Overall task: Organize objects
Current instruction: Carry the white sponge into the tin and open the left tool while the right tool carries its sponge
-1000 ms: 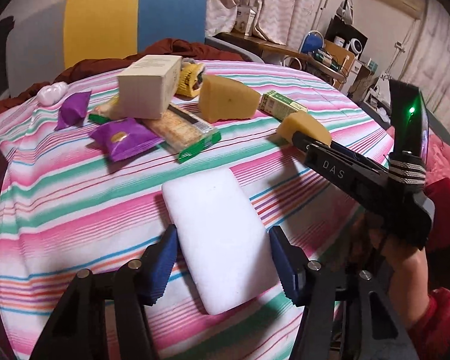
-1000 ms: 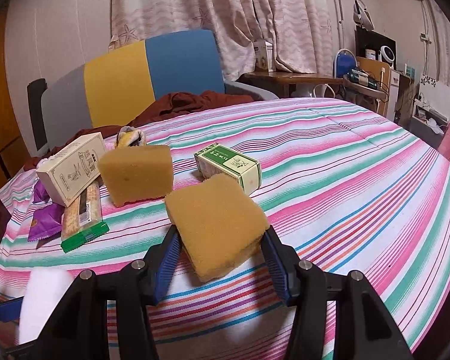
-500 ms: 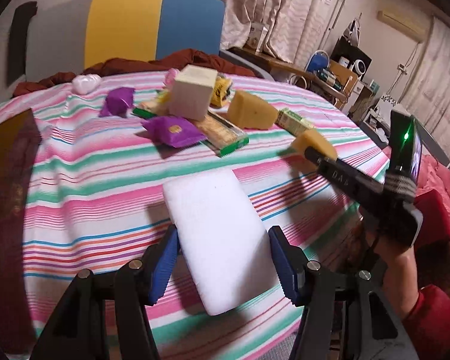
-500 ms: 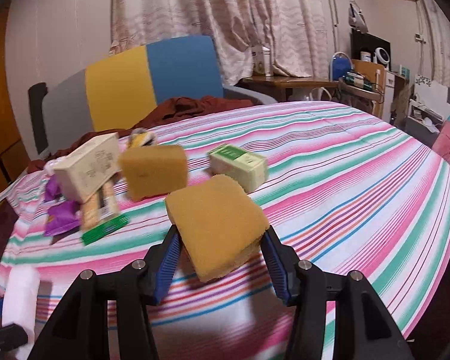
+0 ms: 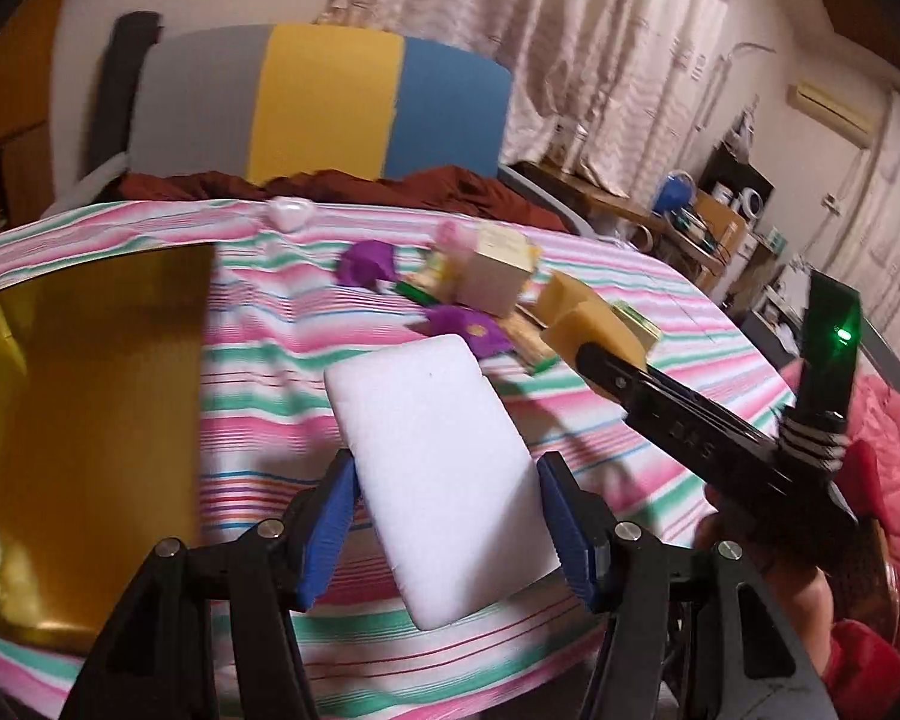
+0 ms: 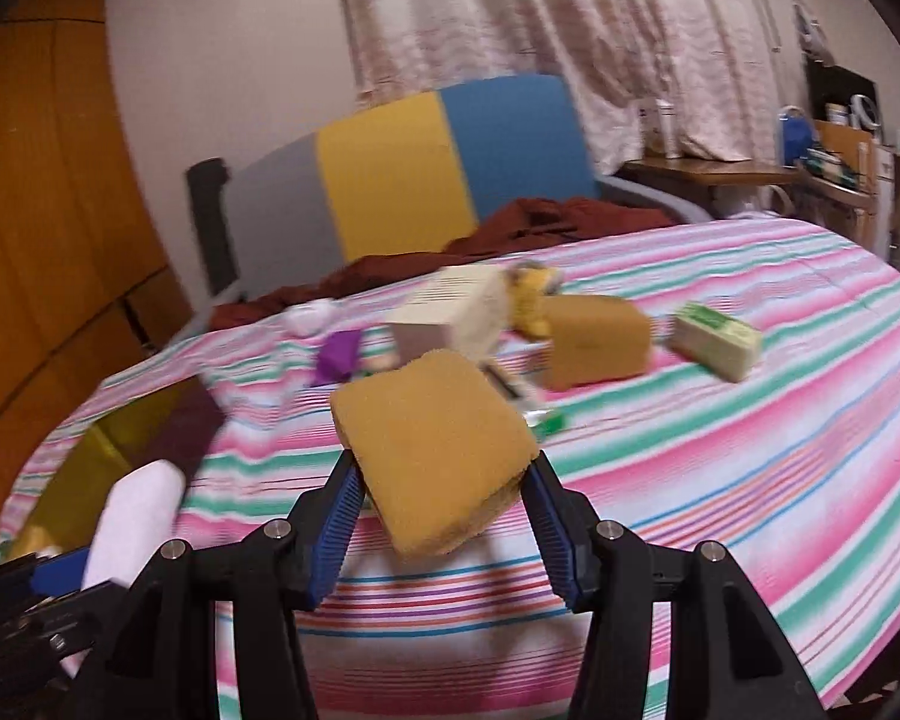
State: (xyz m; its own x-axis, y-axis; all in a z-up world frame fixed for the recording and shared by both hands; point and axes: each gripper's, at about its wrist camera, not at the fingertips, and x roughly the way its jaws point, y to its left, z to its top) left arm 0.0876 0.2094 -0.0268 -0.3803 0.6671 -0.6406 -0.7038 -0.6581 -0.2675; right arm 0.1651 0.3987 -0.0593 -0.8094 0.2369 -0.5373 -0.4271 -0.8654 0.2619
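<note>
My left gripper [image 5: 444, 516] is shut on a flat white sponge [image 5: 438, 468], held above the striped tablecloth [image 5: 270, 408]. My right gripper [image 6: 438, 516] is shut on a yellow sponge [image 6: 432, 444], also clear of the table; the same yellow sponge [image 5: 594, 336] shows at the right of the left wrist view. A second yellow sponge [image 6: 594, 348] lies on the table with a cream box [image 6: 450, 318], a green-and-white box [image 6: 714, 342], purple packets [image 5: 366, 264] and a cracker pack [image 6: 510, 390]. A gold box [image 5: 96, 408] lies at the left, below the white sponge [image 6: 132, 522].
A chair with a grey, yellow and blue back [image 5: 324, 102] stands behind the table, with dark red cloth [image 6: 546, 228] draped over it. A small white object [image 5: 291, 213] rests near the far edge. Shelves and a desk [image 6: 834, 168] crowd the right side of the room.
Both grippers have risen and swung left with their sponges still held. The pile of objects now looks farther off, and the gold box has come into view at the left.
</note>
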